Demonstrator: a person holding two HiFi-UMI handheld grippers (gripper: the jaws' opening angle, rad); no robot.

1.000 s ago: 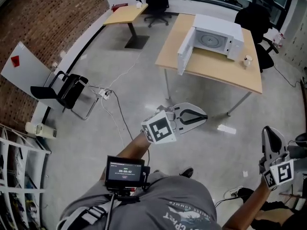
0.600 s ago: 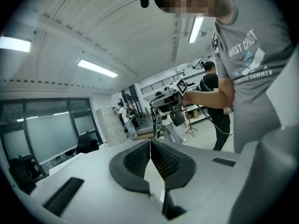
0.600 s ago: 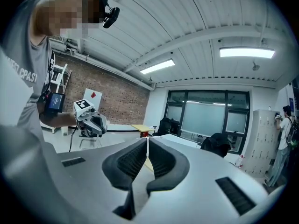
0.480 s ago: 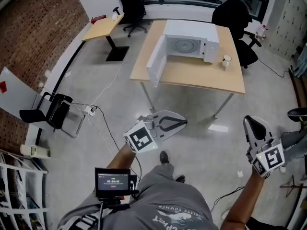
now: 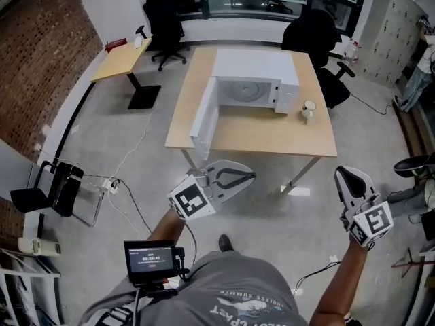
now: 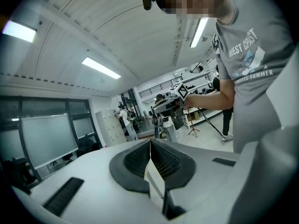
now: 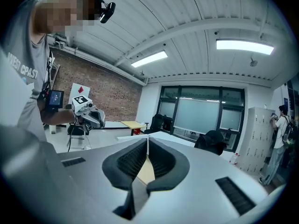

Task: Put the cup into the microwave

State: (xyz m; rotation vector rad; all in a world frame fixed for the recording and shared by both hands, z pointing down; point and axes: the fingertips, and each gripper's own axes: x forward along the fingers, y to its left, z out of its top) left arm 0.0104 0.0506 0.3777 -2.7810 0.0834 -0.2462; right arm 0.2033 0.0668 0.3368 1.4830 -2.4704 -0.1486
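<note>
Well, the person is standing back from the table (image 5: 272, 133), facing it across open floor. This is looking like the approach, with nothing picked up yet. The cup (image 5: 308, 109) is sitting on the tabletop just to the right of the microwave (image 5: 255, 65), near it but not touching. The microwave door (image 5: 204, 117) is hanging wide open to the left, and the cavity is showing nothing but its turntable. The left gripper (image 5: 250, 176) is carrying its jaws pressed together on nothing, and the right gripper (image 5: 346, 174) is doing the same — tips closed, empty. The next move, I'd judge, is calling for getting in close to the table, spreading the right gripper's jaws and lining them up around the cup — it is sitting on that side.
</note>
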